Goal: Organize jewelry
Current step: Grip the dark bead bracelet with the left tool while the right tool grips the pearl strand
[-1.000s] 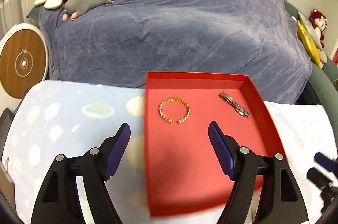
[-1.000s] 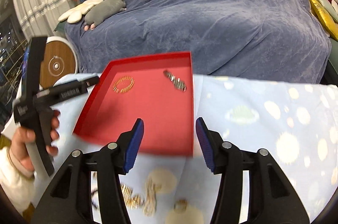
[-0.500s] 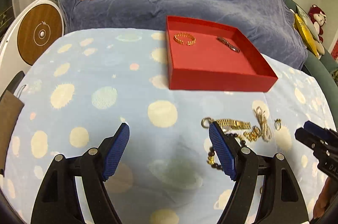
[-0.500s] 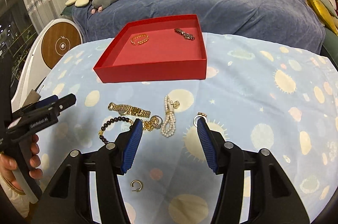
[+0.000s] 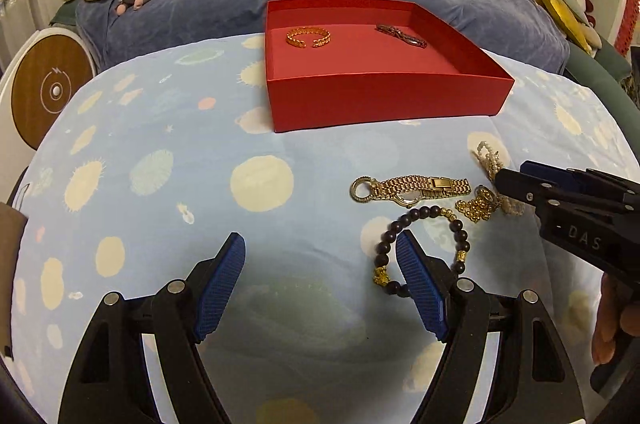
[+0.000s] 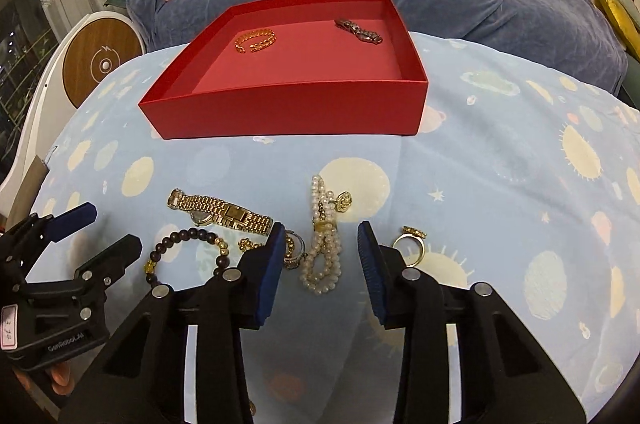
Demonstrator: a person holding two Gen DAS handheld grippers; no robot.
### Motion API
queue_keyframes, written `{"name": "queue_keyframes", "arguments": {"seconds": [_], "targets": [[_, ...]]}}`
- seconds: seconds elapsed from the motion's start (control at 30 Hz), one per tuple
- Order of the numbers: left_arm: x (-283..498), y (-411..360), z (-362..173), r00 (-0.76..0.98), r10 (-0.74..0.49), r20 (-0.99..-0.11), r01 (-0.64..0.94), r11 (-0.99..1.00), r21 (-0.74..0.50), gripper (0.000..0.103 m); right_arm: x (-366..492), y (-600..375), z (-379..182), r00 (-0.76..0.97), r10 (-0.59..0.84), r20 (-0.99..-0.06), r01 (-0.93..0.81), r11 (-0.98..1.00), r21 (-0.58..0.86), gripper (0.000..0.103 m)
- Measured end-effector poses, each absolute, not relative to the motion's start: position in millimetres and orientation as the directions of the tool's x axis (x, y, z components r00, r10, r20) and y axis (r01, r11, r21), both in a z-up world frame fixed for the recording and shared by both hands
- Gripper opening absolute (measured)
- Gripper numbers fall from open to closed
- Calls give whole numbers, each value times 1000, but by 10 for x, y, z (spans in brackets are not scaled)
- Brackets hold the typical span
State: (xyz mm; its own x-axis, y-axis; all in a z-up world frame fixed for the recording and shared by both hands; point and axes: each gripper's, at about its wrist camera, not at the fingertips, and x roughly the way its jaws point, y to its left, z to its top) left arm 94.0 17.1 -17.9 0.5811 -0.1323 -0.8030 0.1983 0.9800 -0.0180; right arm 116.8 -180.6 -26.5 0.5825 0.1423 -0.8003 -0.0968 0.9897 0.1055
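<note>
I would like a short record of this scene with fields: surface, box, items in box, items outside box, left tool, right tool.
surface: blue spotted cloth
box: red box, open, on the cloth
items in box: gold bangle; dark bracelet
items outside box: gold watch; bead bracelet; pearl strand; gold ring
left tool: open, empty
right tool: open, jaws just closing, pearl strand between them, not gripped
</note>
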Motion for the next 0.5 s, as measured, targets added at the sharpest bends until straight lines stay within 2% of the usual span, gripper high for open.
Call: {"name": "queue_keyframes", "arguments": {"seconds": [0.1,0.2,0.3,0.5], "targets": [[959,186,-200,565,-153,-811,199,979,-47,75,1199,-1795,-335,571,138,-809,-98,990,99,36],[961,184,-212,556,-165,-814,202,977,-60,75,1214,-1778,-353,577,132,-806,-101,991,89,31],[954,173,-224,547,-184,-817,212,974,-77,75,1226,-1796,-361,571,135,-810,-97,991,97,16],[952,78,-273,523,-234,-820,247,962,-116,75,1158,-1837,-182,580,159,-799,-94,987,128,15]]}}
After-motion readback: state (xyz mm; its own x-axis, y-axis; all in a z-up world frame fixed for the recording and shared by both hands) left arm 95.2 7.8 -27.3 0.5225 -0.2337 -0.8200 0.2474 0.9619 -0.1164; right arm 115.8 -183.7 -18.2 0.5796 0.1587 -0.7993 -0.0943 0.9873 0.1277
